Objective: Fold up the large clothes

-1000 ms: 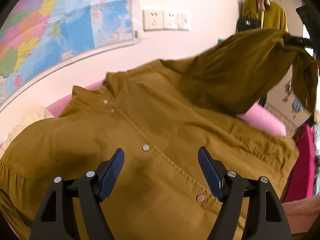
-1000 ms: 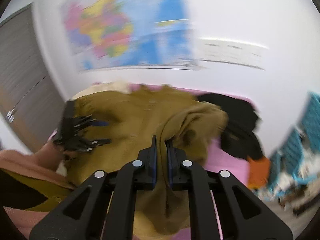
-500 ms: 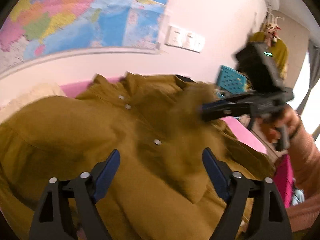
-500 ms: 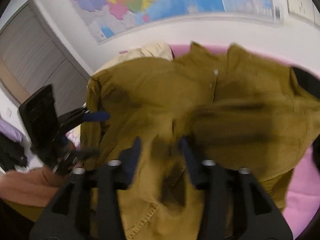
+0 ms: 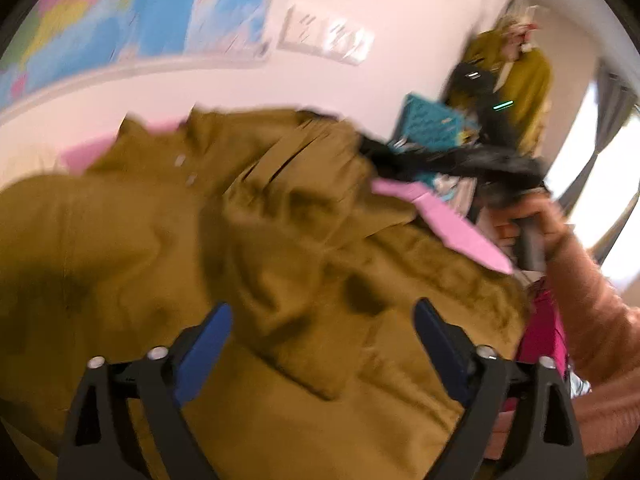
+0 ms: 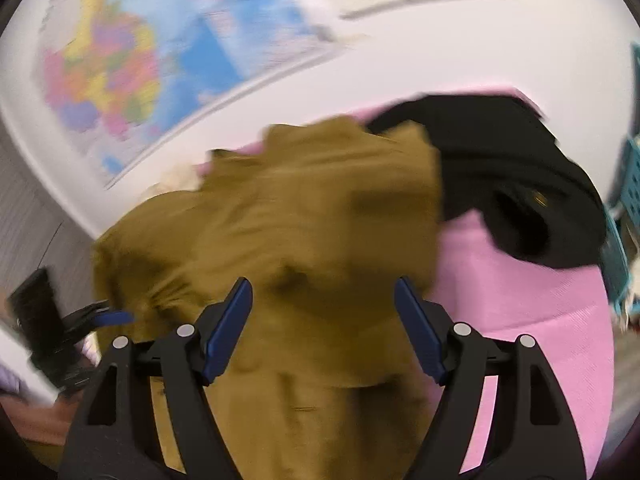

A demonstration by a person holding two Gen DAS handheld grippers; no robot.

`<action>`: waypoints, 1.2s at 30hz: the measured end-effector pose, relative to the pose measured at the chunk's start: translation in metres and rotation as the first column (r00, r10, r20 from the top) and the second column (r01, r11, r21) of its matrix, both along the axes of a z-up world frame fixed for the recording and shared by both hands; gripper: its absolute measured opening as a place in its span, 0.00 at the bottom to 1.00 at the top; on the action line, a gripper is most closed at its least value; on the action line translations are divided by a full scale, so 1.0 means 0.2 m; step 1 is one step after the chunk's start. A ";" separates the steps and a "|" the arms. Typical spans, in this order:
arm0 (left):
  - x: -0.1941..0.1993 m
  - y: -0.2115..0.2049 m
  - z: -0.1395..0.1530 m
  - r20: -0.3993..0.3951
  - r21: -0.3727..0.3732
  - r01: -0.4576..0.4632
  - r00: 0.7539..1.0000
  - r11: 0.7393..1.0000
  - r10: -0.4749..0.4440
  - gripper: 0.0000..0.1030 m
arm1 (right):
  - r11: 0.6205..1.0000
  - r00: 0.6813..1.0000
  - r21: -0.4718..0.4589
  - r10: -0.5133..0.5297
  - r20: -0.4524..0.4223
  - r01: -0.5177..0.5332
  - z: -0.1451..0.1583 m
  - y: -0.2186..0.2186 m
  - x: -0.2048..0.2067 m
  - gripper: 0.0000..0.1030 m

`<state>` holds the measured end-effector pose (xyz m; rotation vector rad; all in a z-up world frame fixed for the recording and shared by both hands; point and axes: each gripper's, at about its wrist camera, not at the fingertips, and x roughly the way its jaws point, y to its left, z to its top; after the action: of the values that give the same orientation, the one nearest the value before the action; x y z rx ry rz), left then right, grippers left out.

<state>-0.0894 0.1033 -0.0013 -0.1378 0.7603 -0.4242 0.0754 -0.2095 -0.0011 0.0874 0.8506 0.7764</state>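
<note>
A mustard-brown buttoned shirt (image 5: 168,240) lies spread on a pink surface (image 5: 448,224), with one sleeve (image 5: 304,216) folded across its front. It also fills the middle of the right wrist view (image 6: 304,232). My left gripper (image 5: 322,320) is open and empty just above the shirt's lower front. My right gripper (image 6: 324,296) is open and empty above the shirt; it also shows blurred in the left wrist view (image 5: 460,160), held at the shirt's far right edge. The left gripper shows at the left edge of the right wrist view (image 6: 100,316).
A black garment (image 6: 516,184) lies on the pink surface (image 6: 532,320) right of the shirt. A wall with a world map (image 5: 132,12) and sockets (image 5: 328,36) stands behind. A teal basket (image 5: 428,128) and hanging clothes (image 5: 520,72) are at the right.
My right gripper carried the sleeve over the shirt front, opened and let it go, then drew back to the right. My left gripper stayed open over the shirt.
</note>
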 end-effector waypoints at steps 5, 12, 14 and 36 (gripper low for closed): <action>0.05 -0.21 -0.08 -0.029 0.134 0.008 1.000 0.991 -0.004 0.93 | 0.998 0.995 0.057 -0.021 -0.094 0.026 -0.15 -0.02 0.16 0.78; 0.31 -0.03 -0.22 -0.126 0.166 -0.173 0.973 0.971 0.195 0.35 | 0.992 0.983 0.119 0.059 -0.174 -0.038 -0.29 0.04 0.23 0.38; 0.34 0.14 -0.20 -0.149 0.112 -0.237 0.956 0.965 0.252 0.20 | 0.989 0.985 0.143 0.067 -0.156 -0.045 -0.26 0.00 0.24 0.08; 0.32 0.72 -0.08 -0.134 0.110 -0.493 0.853 0.863 0.504 0.71 | 0.964 0.936 -0.169 0.243 0.256 -0.204 0.08 0.53 -0.09 0.47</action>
<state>-0.0251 0.2464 -0.0179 -0.2971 0.8617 0.1143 0.0574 -0.1039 0.0152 -0.2428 0.6534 0.9158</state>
